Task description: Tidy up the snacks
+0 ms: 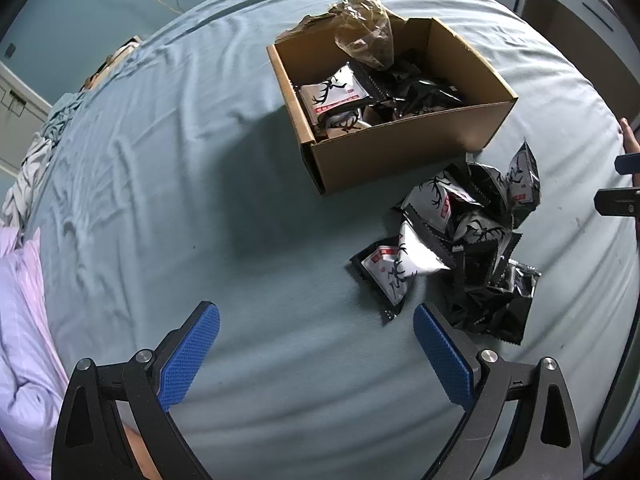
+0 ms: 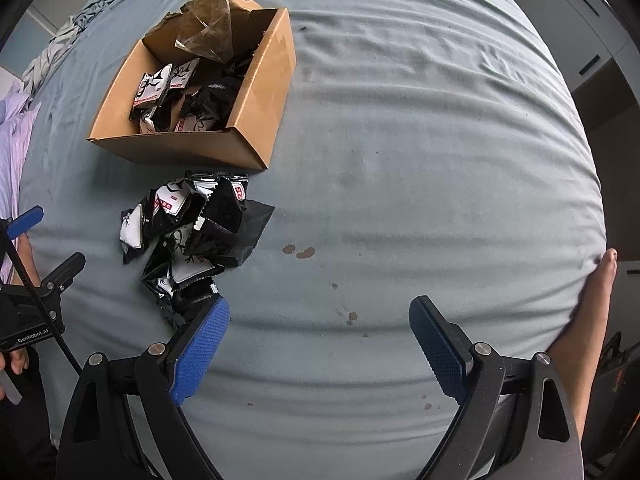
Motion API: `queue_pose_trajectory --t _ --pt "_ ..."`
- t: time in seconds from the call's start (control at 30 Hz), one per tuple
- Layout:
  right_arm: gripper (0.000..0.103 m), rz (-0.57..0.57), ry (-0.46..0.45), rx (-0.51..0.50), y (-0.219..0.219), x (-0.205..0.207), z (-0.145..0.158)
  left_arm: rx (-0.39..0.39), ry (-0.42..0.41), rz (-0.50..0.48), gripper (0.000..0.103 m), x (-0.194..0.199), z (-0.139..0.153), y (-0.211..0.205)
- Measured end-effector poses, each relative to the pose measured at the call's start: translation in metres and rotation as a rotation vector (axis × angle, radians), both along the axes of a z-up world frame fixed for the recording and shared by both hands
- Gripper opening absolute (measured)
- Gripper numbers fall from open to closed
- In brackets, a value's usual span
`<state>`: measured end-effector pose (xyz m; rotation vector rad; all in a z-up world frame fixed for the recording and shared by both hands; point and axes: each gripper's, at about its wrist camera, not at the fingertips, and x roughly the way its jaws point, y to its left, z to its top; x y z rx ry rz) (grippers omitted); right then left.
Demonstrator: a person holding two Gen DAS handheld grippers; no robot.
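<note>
Right wrist: snack pile (image 2: 192,236) left of gripper (image 2: 320,340)

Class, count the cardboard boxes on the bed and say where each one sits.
1. The cardboard box sits open on the blue sheet, just beyond the pile of loose snack packets, with more packets inside. No other box shows in either view.

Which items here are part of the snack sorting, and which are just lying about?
Job:
cardboard box
loose snack packets
packets in the box
left gripper, open
right gripper, open

Lying about:
crumpled plastic bag
pink bedding
grey-blue sheet
</note>
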<state>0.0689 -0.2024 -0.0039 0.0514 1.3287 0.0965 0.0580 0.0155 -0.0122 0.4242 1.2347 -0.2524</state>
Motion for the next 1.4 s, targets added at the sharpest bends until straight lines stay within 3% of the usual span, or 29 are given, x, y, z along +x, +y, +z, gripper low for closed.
queue_pose_trajectory --t 1.4 --pt "0.091 0.009 0.039 0.007 0.002 0.004 -0.007 0.030 0.003 -0.041 0.099 -0.004 -0.007 -0.015"
